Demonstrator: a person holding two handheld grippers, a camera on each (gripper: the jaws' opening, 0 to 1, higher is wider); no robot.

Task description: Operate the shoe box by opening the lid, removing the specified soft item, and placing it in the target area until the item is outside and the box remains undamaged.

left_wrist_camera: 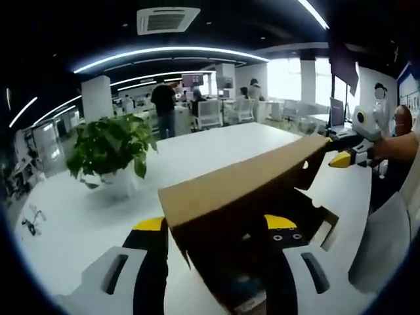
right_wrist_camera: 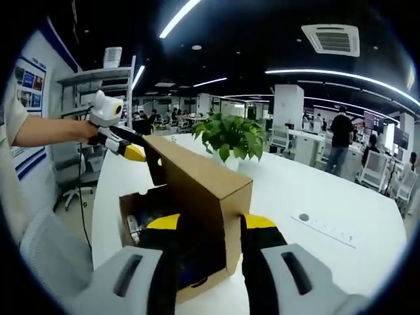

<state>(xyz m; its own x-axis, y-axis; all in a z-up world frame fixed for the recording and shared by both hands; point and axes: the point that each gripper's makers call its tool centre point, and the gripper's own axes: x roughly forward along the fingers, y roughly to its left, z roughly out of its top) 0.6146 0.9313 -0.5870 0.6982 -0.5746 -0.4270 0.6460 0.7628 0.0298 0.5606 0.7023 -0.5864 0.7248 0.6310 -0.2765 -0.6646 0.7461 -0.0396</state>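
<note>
A brown cardboard shoe box [right_wrist_camera: 139, 203] stands on the white table [left_wrist_camera: 85, 223] with its lid [left_wrist_camera: 243, 180] swung up on edge. My left gripper [left_wrist_camera: 216, 226] straddles the lid's near end, its yellow-tipped jaws pressed on either side. Seen from the right gripper view, my right gripper [right_wrist_camera: 211, 223] clamps the lid [right_wrist_camera: 197, 174] at the opposite end. Each gripper also appears at the far end of the lid in the other's view: the right gripper [left_wrist_camera: 341, 157] and the left gripper [right_wrist_camera: 128, 149]. Dark contents [right_wrist_camera: 134, 230] lie inside the box; I cannot tell what they are.
A potted green plant [left_wrist_camera: 108, 147] [right_wrist_camera: 230, 138] stands on the table beyond the box. A socket strip [right_wrist_camera: 325, 226] is set in the tabletop to the right. A small dark object [left_wrist_camera: 29, 223] lies near the table edge. Office chairs and people are far behind.
</note>
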